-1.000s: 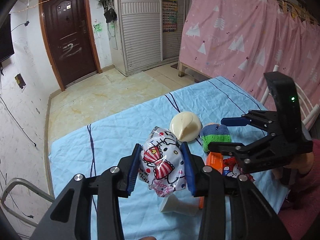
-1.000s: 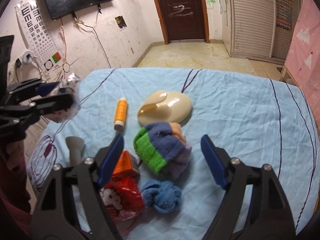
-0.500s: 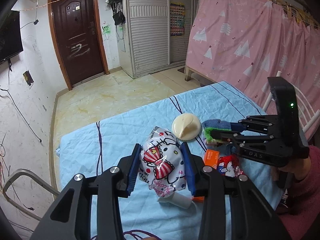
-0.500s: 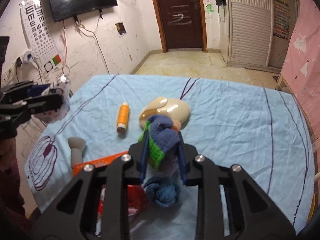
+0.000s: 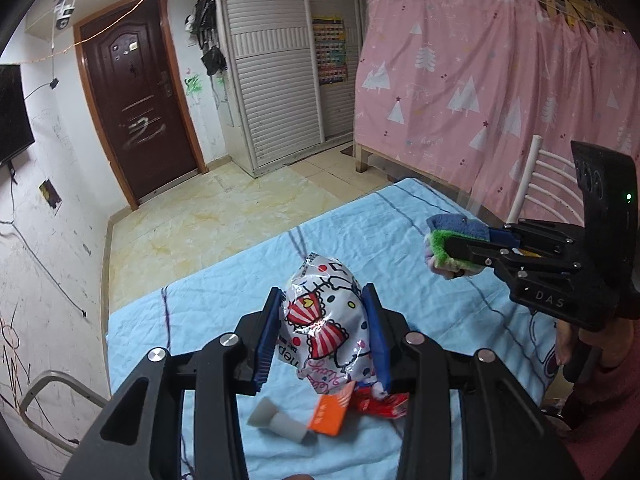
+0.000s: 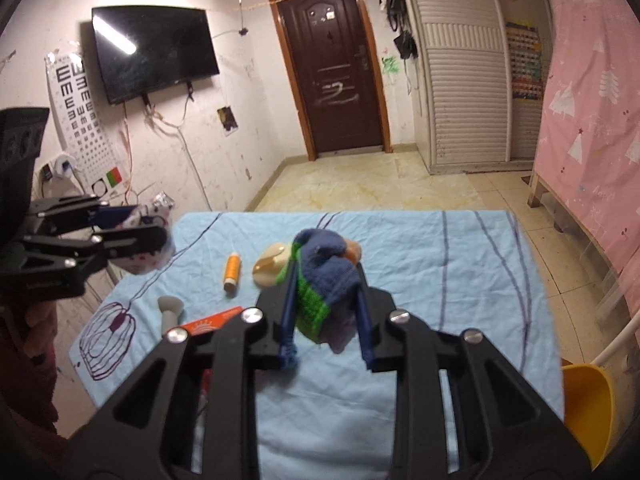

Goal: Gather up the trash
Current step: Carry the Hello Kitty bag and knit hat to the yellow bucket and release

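Two grippers now carry something. Our right gripper [image 6: 326, 316] has just snapped closed and now pinches the striped knit sock [image 6: 320, 280], lifted clear above the blue cloth [image 6: 440, 264], where a second ago it lay beside the cream dome [image 6: 266, 268]. Our left gripper [image 5: 322, 336] pinches the cartoon snack wrapper [image 5: 326, 324], also held above the blue cloth. Left lying on that cloth are the orange tube [image 6: 232, 270], the orange packet [image 5: 330, 414] and the grey funnel piece [image 5: 276, 424], so we judge collecting is partway done.
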The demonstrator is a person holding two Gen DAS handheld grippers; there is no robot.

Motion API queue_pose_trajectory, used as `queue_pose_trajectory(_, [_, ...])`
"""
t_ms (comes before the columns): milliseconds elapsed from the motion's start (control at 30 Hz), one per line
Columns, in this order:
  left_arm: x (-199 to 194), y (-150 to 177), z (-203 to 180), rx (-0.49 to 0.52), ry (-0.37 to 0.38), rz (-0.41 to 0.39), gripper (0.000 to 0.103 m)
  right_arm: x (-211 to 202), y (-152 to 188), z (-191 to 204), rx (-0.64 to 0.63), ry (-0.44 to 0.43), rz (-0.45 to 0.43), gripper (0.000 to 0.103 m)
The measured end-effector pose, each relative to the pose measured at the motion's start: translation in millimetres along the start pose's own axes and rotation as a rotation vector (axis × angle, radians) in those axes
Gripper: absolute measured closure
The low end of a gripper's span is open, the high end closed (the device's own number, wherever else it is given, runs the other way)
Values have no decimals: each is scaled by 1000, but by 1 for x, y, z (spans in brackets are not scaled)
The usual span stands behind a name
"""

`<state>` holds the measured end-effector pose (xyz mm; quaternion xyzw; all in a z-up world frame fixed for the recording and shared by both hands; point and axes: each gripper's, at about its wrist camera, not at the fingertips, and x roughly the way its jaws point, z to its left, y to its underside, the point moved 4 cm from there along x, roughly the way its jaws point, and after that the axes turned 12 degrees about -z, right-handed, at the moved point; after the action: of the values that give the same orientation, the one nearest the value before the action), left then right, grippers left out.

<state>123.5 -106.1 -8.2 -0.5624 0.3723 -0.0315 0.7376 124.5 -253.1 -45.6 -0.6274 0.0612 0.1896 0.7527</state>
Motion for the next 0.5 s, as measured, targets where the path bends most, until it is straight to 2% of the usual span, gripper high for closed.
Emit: queue_pose_trajectory(500, [34,-25,-96,129,99,19,71,-69,3,-83,86,120,-95,79])
